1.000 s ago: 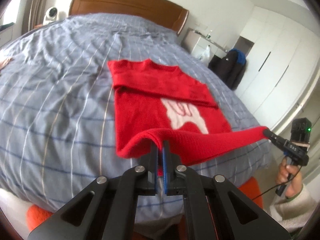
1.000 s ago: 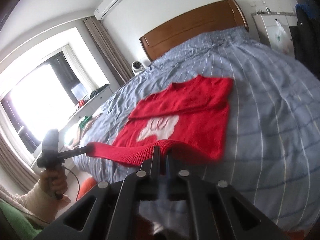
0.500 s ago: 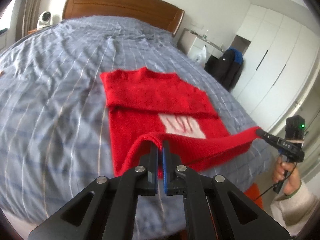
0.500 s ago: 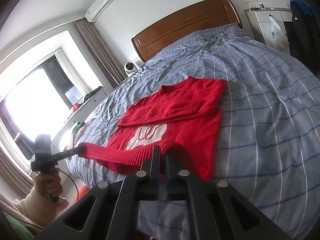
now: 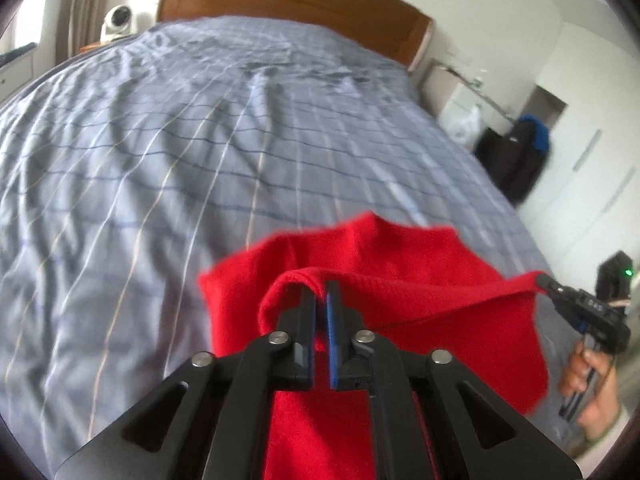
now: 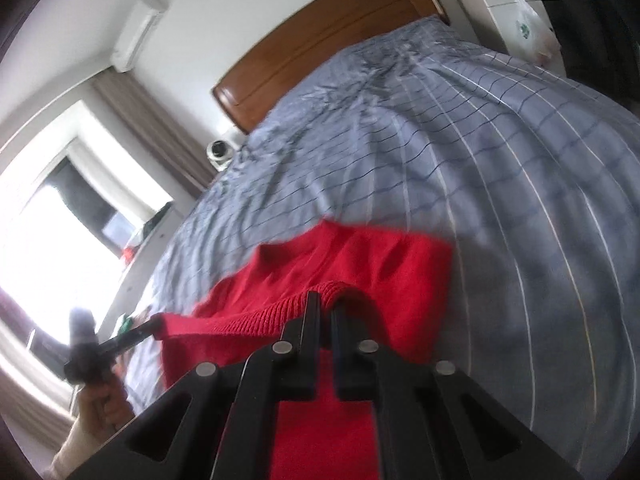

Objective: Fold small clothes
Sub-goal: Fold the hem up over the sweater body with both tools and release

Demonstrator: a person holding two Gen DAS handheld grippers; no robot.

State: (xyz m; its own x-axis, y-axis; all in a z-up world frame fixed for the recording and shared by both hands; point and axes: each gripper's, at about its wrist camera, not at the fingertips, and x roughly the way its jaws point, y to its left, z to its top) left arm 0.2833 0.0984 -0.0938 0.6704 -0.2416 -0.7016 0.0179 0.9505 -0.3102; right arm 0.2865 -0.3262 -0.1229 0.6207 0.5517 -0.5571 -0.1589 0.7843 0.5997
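Both grippers, left (image 5: 320,286) just loosening and right (image 6: 326,298) clamped, pinch the red sweater's (image 5: 420,280) hem; far bed (image 5: 240,140) lies bare.

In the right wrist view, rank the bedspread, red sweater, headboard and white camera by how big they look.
1. Bedspread
2. Red sweater, inflated by nearness
3. Headboard
4. White camera

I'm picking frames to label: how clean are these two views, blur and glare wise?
Left wrist view: motion blur smears the bedspread and the sweater edges, fingers stay sharp, fisheye bends the bed. Right wrist view: same blur, and the window is blown out white, washing over the left gripper.
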